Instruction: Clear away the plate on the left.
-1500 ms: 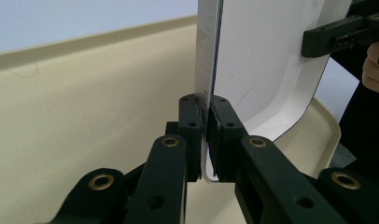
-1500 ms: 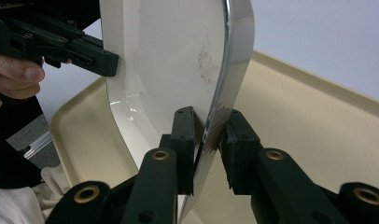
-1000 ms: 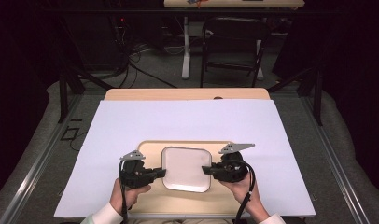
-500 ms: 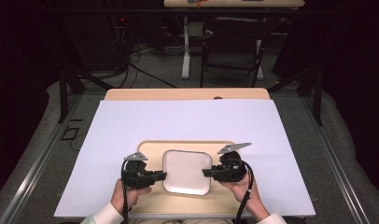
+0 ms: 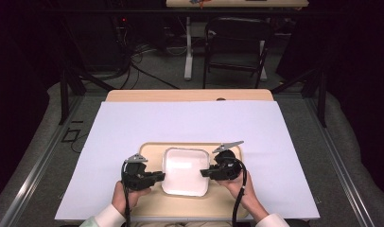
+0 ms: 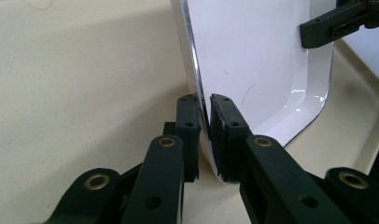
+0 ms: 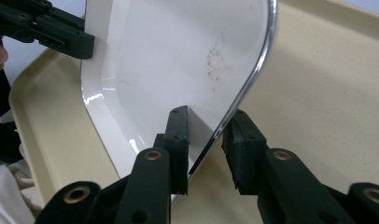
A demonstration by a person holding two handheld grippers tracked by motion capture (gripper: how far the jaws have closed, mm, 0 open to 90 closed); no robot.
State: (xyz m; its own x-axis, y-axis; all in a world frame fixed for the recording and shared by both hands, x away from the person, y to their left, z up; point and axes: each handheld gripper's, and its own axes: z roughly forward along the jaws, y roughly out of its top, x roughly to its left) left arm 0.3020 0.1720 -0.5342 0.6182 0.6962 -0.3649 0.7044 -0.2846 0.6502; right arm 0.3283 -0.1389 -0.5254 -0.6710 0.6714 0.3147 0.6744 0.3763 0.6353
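Lower centre of the high view: a white square dish (image 5: pixel 185 171) sits on a beige tray (image 5: pixel 152 149) on the white-covered table (image 5: pixel 133 123). At its left edge, the left claw (image 5: pixel 161 176) pinches the dish rim. At its right edge, the right claw (image 5: pixel 204 172) has just been opening; its jaws straddle the rim with a gap showing.
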